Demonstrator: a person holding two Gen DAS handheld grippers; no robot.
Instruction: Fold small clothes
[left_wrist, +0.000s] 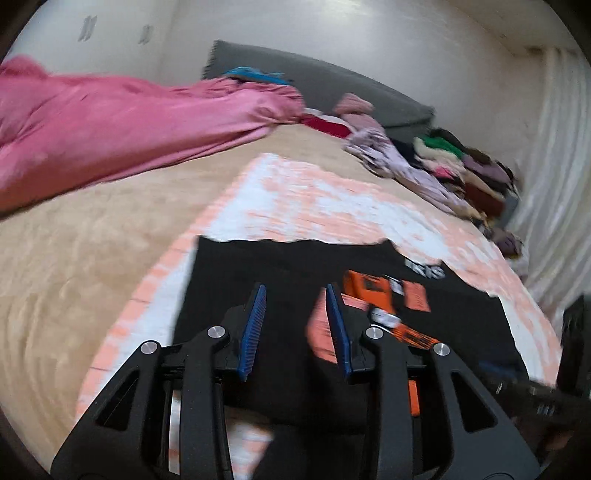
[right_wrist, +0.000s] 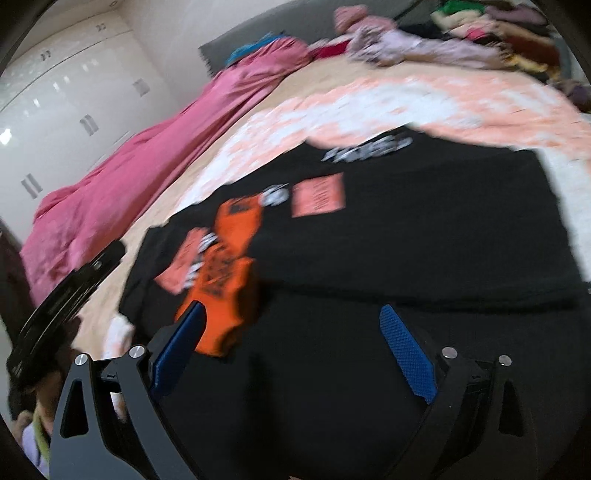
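on the bed, black t-shirt (right_wrist: 406, 229) spread flat, both jaws open above it

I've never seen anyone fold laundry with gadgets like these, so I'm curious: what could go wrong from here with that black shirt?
1. Both pairs of tongs, left tongs and right tongs, stand open over the black shirt and hold nothing; closing now might pinch the peach-and-white blanket beneath along with it.
2. Both views are blurred, so the aim at an edge may be off.
3. The shirt's near part looks already doubled over, so a grab there could undo that fold.
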